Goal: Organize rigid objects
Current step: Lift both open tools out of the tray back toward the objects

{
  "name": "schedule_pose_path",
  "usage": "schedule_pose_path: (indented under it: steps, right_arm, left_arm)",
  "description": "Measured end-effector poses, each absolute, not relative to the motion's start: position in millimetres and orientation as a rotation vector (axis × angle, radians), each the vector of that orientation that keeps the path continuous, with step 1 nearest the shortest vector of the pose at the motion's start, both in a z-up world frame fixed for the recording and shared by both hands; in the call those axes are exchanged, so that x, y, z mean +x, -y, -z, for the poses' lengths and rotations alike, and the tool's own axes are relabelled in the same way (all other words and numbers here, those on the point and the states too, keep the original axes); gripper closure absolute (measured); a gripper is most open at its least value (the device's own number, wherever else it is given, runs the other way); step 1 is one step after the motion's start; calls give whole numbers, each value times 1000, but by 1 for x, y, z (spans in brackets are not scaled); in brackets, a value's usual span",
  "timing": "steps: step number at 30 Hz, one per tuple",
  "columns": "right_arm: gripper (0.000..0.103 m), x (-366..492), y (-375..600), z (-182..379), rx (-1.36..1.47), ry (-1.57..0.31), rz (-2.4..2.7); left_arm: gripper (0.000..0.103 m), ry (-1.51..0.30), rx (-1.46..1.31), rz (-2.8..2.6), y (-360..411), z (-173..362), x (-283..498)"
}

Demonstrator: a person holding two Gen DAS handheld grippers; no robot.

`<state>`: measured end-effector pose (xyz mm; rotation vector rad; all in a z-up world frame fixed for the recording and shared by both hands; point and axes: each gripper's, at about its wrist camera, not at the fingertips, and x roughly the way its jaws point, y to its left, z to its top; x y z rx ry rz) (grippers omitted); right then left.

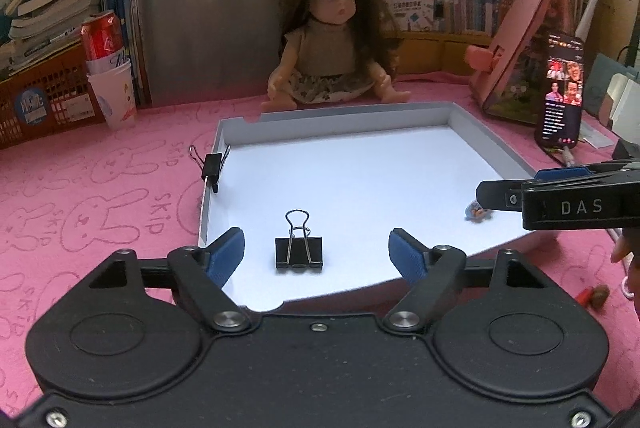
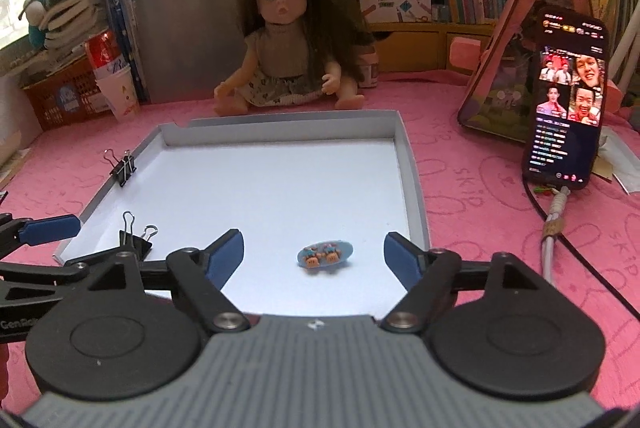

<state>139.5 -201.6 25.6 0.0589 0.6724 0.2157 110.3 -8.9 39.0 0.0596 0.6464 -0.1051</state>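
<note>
A shallow white tray (image 1: pixel 472 118) (image 2: pixel 412 168) lies on the pink cloth. Inside it a black binder clip (image 1: pixel 298 251) (image 2: pixel 135 240) stands upright on the tray floor, between the blue pads of my left gripper (image 1: pixel 316 254), which is open and not touching it. A second black binder clip (image 1: pixel 211 165) (image 2: pixel 125 168) is clipped on the tray's left wall. A small blue oval clip with cartoon figures (image 2: pixel 326 254) (image 1: pixel 475 211) lies flat in the tray between the pads of my right gripper (image 2: pixel 314 256), open and clear of it.
A doll (image 1: pixel 332 40) (image 2: pixel 282 40) sits behind the tray. A lit phone (image 1: pixel 562 92) (image 2: pixel 568 100) leans at the right with a cable (image 2: pixel 554 224) trailing forward. A red can in paper cups (image 1: pixel 108 68) and an orange crate (image 1: pixel 36 104) stand at the left. Books line the back.
</note>
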Motion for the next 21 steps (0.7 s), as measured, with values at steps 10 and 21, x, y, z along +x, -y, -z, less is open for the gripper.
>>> schedule_pose_path:
  steps: [10,21]
  right_arm:
    - [9,112,207,-29,79,-634,-230]
    - [2,76,206,-25,24,-572,-232]
  left_arm:
    - [23,-608,53,121,7,-49,81]
    - [22,-552,46,95,-1,-44,47]
